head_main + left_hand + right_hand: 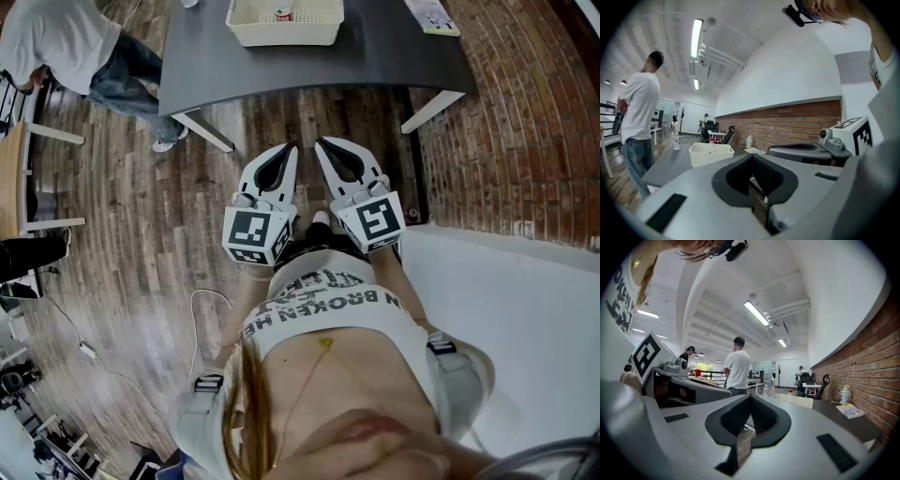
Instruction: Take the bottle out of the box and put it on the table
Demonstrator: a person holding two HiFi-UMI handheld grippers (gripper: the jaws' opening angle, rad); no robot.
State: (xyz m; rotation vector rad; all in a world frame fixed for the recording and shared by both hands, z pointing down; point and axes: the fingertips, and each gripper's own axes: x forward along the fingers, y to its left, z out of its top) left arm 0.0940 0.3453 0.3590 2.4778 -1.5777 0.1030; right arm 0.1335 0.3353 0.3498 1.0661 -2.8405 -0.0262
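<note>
Pre-reach: bottle is sitting inside the box, mid-worktop.
Left gripper and right gripper are hanging closed, empty, short of the near edge; next move likely needs opening and reaching in.

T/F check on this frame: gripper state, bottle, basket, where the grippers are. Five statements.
1. The left gripper and the right gripper are both shut and empty. True.
2. The red-capped bottle is out of the white basket. False: it is in the basket.
3. The basket sits on the floor. False: it sits on the dark table.
4. Both grippers are over the table. False: they are above the wooden floor, short of the table's edge.
5. A person in a white shirt is beside the table. True.
</note>
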